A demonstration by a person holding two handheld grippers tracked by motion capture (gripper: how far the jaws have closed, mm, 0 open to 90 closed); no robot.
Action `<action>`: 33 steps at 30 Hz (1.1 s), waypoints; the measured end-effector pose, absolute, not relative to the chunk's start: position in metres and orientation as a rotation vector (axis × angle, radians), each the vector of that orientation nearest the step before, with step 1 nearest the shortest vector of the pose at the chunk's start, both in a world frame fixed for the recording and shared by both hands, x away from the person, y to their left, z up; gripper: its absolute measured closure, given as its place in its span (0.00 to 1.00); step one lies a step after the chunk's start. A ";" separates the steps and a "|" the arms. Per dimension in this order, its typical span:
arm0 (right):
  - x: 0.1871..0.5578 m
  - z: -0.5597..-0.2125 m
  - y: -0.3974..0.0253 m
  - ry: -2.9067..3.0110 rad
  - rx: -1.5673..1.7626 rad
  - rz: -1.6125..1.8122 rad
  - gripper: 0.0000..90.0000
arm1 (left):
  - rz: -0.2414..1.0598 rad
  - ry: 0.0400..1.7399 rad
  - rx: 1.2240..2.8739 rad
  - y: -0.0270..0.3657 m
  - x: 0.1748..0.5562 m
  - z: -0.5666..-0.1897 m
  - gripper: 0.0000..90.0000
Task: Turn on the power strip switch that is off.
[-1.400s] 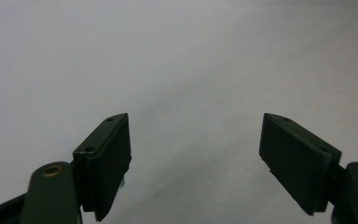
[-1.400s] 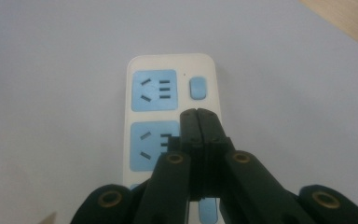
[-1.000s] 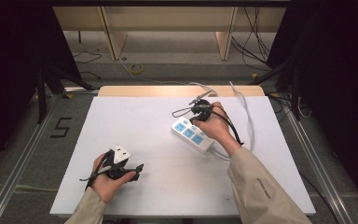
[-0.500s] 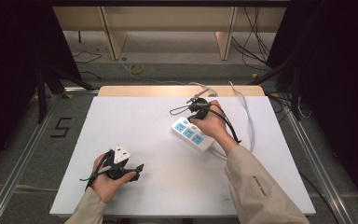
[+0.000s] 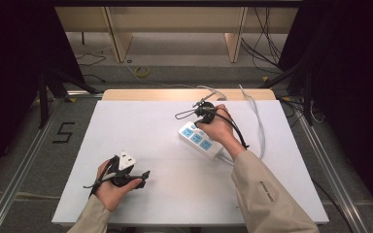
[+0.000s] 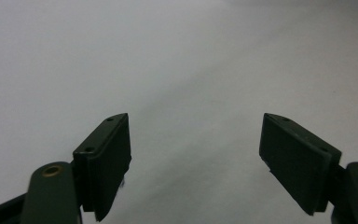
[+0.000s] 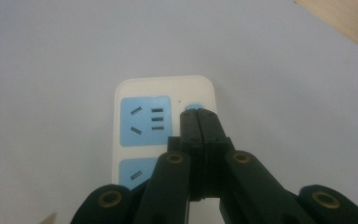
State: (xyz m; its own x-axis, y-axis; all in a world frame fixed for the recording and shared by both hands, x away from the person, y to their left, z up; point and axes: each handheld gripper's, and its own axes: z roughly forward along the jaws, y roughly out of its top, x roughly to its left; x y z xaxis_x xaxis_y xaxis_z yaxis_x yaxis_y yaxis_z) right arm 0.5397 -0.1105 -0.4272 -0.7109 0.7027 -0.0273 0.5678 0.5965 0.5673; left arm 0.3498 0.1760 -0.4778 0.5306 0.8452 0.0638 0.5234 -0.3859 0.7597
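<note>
Right gripper (image 7: 199,114) fingers pressed together, tips on small blue button of white power strip (image 5: 200,140), right of centre on tabletop (image 5: 141,121). Left gripper (image 6: 196,163) near-left, fingers apart, empty.

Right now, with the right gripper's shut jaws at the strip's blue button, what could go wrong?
1. The right gripper has its closed tips at the edge of the small blue button; they may slip off onto the casing.
2. Nothing pins the power strip; a slanted push might slide it across the white table.
3. The left gripper sits open over bare table, too far away to steady the strip.
</note>
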 end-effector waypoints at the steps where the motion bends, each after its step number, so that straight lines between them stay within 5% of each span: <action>1: 0.540 -0.428 -0.110 2.577 1.048 0.785 1.00 | 0.590 1.105 2.071 0.176 0.350 -0.478 0.27; 33: 0.552 -0.432 -0.099 2.588 1.064 0.766 1.00 | 0.585 1.094 2.079 0.175 0.350 -0.478 0.28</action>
